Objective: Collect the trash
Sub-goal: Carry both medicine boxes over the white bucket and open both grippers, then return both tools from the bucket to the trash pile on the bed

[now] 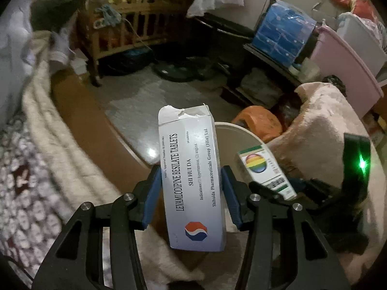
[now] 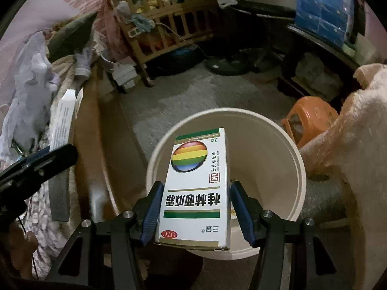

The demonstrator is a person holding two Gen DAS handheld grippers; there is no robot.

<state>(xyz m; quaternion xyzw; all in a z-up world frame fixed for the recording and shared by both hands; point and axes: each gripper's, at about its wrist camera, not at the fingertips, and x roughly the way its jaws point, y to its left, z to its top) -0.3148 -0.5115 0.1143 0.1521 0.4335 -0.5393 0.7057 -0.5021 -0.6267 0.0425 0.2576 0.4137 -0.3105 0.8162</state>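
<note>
The right gripper (image 2: 194, 207) clamps a rainbow box (image 2: 197, 188) by its long sides right above the open white bucket (image 2: 285, 145), so the clean move is, I judge, to part the jaws only while the box hangs well inside the rim; the left gripper (image 1: 192, 191) pinches a torn tablet box (image 1: 192, 178) just left of the bucket and should cross over the rim before letting go. The bucket stands on a grey floor beside an orange stool (image 2: 312, 118), between blanket-covered furniture, with a wooden crib (image 2: 169, 21) and blue boxes (image 2: 324, 4) behind.
</note>
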